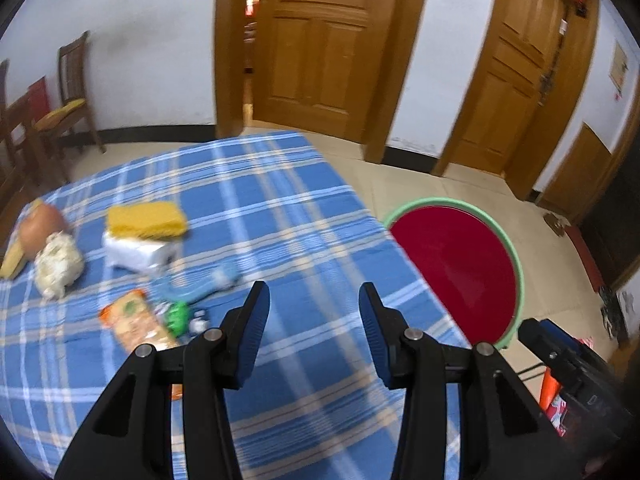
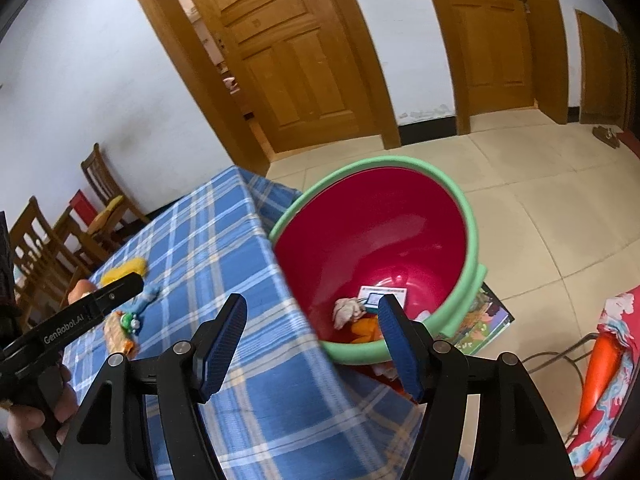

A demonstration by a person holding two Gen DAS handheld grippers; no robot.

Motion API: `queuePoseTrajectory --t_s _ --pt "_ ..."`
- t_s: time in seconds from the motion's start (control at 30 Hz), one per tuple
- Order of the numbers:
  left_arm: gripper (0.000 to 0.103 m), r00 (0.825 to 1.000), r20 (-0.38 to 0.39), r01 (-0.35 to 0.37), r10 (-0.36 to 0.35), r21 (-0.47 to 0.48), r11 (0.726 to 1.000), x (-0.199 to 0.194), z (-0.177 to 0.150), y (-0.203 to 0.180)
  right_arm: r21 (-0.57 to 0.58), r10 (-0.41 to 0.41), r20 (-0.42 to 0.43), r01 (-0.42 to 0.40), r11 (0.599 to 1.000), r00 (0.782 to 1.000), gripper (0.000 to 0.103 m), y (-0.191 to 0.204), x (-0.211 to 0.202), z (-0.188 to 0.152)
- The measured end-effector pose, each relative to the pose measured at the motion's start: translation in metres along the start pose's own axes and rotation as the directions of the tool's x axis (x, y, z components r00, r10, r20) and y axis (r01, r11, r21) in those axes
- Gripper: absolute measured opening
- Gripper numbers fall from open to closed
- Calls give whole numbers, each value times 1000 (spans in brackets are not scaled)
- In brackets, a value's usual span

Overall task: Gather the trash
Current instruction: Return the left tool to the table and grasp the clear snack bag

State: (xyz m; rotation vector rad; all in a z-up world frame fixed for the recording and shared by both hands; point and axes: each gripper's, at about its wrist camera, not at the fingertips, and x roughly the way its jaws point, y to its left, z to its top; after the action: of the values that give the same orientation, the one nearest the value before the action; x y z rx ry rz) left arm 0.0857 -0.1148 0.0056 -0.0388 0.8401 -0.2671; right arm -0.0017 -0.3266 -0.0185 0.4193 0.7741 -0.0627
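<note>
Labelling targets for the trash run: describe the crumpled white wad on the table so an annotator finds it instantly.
Start at the blue plaid tablecloth. Near its left edge, a crumpled off-white paper wad sits against a brown rounded object, left of the flat white packet under the yellow sponge. It alone is lumpy, pale and shapeless.

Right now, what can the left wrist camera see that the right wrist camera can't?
Only the left wrist view shows the white box under the yellow sponge and the crumpled white wad. Only the right wrist view shows the trash lying in the red tub: a rag, an orange scrap and a small card. Both show the blue checked tablecloth, the tub and the wooden doors.
</note>
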Motion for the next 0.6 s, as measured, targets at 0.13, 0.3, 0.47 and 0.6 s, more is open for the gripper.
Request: queuePoseTrajectory --t_s 0.13,0.3,0.47,0.6 --pt "50 999 -4 -42 42 -51 998 -6 -5 25 -18 13 -9 -13 1000 1000 70 10 1 -2" --pt "51 994 -25 -110 108 -105 988 -8 -11 55 -36 24 -17 -25 999 1000 70 19 2 -6" --pt "54 986 -54 -163 156 -156 974 -6 -21 77 -48 32 -27 -33 998 999 71 24 4 -9" --pt "63 977 -82 -208 196 -175 962 1 -27 87 -53 36 -37 -38 998 999 71 28 7 -11"
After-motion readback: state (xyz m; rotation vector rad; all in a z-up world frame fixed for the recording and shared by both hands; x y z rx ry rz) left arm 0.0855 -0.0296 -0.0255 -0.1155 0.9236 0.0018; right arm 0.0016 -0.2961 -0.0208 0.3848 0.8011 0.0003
